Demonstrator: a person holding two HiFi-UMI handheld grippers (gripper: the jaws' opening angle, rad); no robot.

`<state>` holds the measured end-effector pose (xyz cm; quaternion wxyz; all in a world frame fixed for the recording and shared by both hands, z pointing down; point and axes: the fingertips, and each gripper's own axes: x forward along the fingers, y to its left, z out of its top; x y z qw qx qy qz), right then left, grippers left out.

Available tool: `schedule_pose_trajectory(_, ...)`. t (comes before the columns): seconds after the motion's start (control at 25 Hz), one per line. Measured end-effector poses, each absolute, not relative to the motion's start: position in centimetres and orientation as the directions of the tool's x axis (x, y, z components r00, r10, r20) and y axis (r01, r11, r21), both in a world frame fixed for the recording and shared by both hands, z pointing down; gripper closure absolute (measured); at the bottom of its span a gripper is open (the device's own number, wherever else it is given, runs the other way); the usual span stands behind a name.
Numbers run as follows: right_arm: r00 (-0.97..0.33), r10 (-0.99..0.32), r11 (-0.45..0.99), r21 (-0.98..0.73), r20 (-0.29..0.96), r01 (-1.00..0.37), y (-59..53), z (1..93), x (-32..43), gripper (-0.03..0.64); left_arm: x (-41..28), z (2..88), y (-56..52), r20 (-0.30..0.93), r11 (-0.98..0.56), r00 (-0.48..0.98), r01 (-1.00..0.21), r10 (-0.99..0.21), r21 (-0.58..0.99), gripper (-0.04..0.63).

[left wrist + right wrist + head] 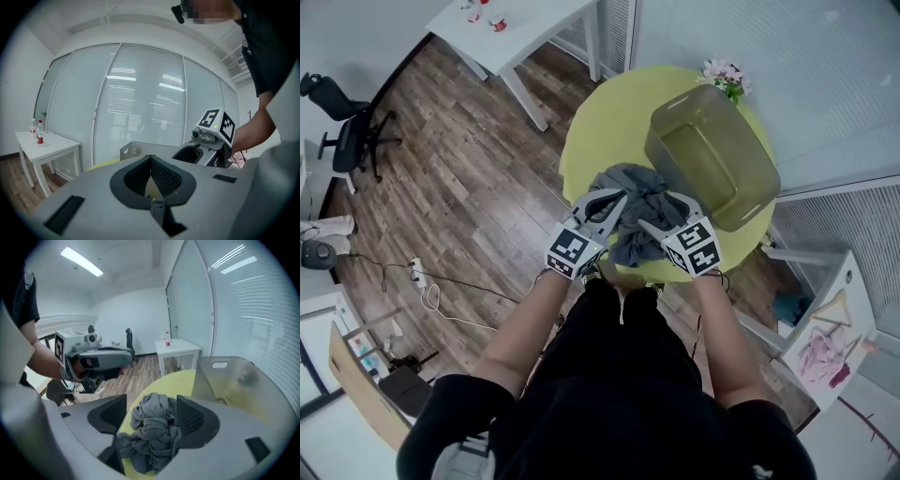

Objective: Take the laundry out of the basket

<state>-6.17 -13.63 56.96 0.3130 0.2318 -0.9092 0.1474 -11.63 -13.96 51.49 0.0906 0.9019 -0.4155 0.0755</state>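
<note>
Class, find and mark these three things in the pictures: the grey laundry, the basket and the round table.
grey laundry [639,187], head view, upper middle of the crumpled heap.
basket [712,159], head view, its bare inside floor.
round table [600,122], head view, bare yellow-green top.

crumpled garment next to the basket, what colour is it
Grey. The garment shows best in the right gripper view.

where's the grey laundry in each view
Head view: grey laundry mid-frame, heaped on the yellow table.
Left gripper view: not in it.
Right gripper view: low centre, between the open jaws.
Shared landmark: the basket.
</note>
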Motion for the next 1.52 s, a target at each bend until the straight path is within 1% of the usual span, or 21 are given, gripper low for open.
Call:
schedule_pose_trajectory(0.16,-0.786,-0.435,0.841,-0.113,0.439,-0.528,-13.0,50.7,-5.6,0.279,-11.0,48.4,-12.5,0.204,-0.632,0.636,-0.769,-0.744,0.090,0.586)
schedule_pose_trajectory(0.28,-0.824,-0.470,0.846,-0.104,0.316,-0.523,-12.2,46.7,-4.9,0.319,-10.1,45.9,-11.5,0.189,-0.641,0.641,-0.765,-0.744,0.071,0.586)
schedule_pose_trajectory(0.36,-0.838,-0.483,0.848,-0.104,0.254,-0.520,-11.9,44.7,-4.3,0.365,-9.3,44.3,-11.1,0.174,-0.648,0.647,-0.759,-0.742,0.059,0.586)
schedule_pose_trajectory(0.44,-0.840,-0.501,0.845,-0.093,0.206,-0.527,-11.7,43.2,-3.5,0.439,-8.7,42.9,-10.7,0.162,-0.654,0.651,-0.755,-0.741,0.046,0.586)
schedule_pose_trajectory(0.56,-0.836,-0.525,0.838,-0.074,0.159,-0.541,-11.1,41.2,-2.4,0.525,-7.9,41.2,-10.0,0.154,-0.654,0.650,-0.756,-0.744,0.035,0.586)
schedule_pose_trajectory(0.64,-0.831,-0.540,0.833,-0.057,0.134,-0.550,-10.7,40.1,-1.8,0.562,-7.2,40.4,-9.5,0.135,-0.663,0.660,-0.748,-0.739,0.029,0.586)
schedule_pose_trajectory(0.72,-0.827,-0.551,0.829,-0.044,0.111,-0.558,-10.5,39.1,-1.4,0.585,-6.6,39.5,-9.3,0.119,-0.670,0.668,-0.742,-0.735,0.022,0.586)
schedule_pose_trajectory(1.2,-0.835,-0.548,0.835,-0.014,0.042,-0.549,-9.1,35.5,-1.3,0.594,-5.7,36.9,-8.4,0.059,-0.684,0.684,-0.729,-0.727,0.025,0.586)
schedule_pose_trajectory(1.52,-0.833,-0.553,0.833,0.002,0.032,-0.553,-9.2,35.0,-1.6,0.594,-6.0,35.9,-8.2,0.051,-0.675,0.674,-0.738,-0.737,0.007,0.586)
